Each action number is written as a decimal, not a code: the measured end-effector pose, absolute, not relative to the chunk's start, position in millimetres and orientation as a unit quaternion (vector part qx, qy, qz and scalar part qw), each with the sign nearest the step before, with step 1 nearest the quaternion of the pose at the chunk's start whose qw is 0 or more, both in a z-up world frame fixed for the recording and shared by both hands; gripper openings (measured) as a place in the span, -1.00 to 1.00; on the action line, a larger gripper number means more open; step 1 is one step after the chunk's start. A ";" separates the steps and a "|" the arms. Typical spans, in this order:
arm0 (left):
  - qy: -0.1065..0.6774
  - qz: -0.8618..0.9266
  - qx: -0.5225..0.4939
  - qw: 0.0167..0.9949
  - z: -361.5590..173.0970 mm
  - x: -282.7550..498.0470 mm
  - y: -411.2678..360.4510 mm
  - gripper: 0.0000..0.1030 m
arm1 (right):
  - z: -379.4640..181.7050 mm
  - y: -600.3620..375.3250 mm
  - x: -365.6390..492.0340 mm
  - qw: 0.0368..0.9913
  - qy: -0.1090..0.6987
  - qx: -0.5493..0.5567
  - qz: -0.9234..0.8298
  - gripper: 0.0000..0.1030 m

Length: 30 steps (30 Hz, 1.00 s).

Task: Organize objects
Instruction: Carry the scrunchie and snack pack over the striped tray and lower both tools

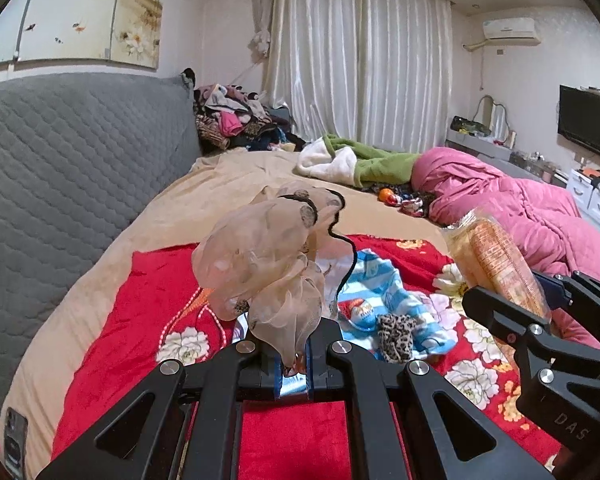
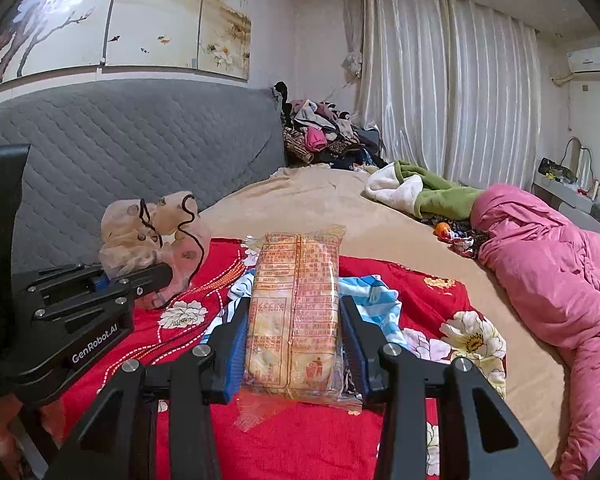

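Left gripper (image 1: 291,354): clamped on a sheer beige gauze scrunchie with dark dotted trim (image 1: 268,264), held above the red floral blanket (image 1: 140,312).
Right gripper (image 2: 294,344): clamped on an orange printed clear-wrapped snack packet (image 2: 296,312), above the blanket.
On the blanket: blue-striped cloth (image 1: 388,292), partly hidden; leopard-print scrap (image 1: 396,336).
Beyond the blanket: pink quilted duvet (image 2: 548,264).

Our left tongs (image 1: 291,354): matte black linkage arms, silver round screws, blue pads. Our right tongs (image 2: 294,344): the same build. White "GenRobot.AI" lettering marks the left housing.
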<state>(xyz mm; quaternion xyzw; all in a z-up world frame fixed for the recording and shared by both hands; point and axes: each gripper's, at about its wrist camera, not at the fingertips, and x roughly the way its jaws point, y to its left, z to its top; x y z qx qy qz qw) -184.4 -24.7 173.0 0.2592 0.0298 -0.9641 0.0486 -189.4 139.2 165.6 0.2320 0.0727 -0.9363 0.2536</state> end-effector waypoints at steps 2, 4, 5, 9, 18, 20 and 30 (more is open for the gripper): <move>0.029 -0.965 0.256 0.049 176.0 -188.8 -25.7 -0.86 | 167.4 137.9 -193.4 0.253 0.073 0.230 -0.937 -0.17; 0.031 -0.966 0.253 0.049 178.4 -193.7 -26.9 -0.86 | 169.9 136.5 -197.0 0.252 0.072 0.227 -0.938 -0.17; 0.032 -0.966 0.252 0.050 179.3 -197.1 -27.7 -0.86 | 170.9 136.0 -198.7 0.251 0.071 0.225 -0.939 -0.17; 0.032 -0.966 0.250 0.054 178.7 -209.7 -31.2 -0.86 | 172.9 132.2 -207.0 0.250 0.072 0.220 -0.940 -0.17; 0.036 -0.962 0.265 0.058 155.6 -239.9 -34.0 -0.86 | 158.9 126.7 -232.2 0.250 0.069 0.229 -0.938 -0.17; 0.036 -0.961 0.269 0.057 148.5 -247.0 -35.2 -0.86 | 154.2 125.8 -237.8 0.248 0.069 0.231 -0.938 -0.17; 0.034 -0.957 0.282 0.056 116.5 -276.2 -34.7 -0.86 | 124.7 123.3 -261.8 0.245 0.059 0.245 -0.936 -0.17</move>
